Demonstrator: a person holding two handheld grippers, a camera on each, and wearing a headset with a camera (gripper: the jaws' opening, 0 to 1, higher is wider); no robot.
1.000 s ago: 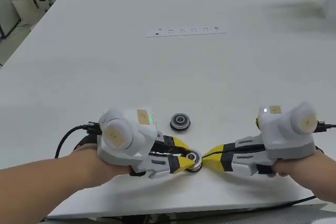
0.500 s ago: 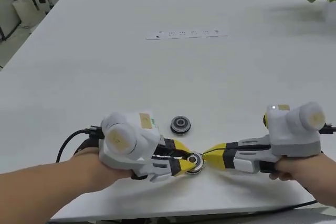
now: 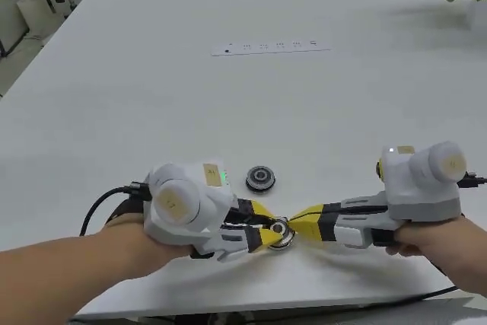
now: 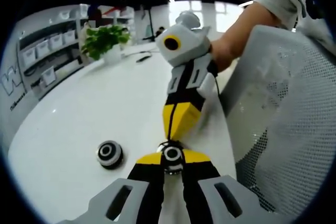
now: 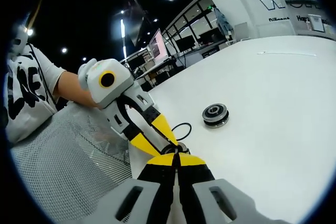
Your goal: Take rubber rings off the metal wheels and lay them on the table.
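My left gripper [image 4: 172,157] fingers clamp wheel [image 3: 278,227]; right gripper [image 5: 177,156] fingers pinched narrow on ring [image 3: 284,240]. I'd hold left steady, peel ring off, lay on counter [image 3: 228,112] beside fingers.

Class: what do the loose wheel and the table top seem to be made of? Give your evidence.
Loose wheel: probably metal, judging by its silvery sheen; its dark matte outer band looks like rubber. Table top: smooth, white and faintly glossy; perhaps laminate.
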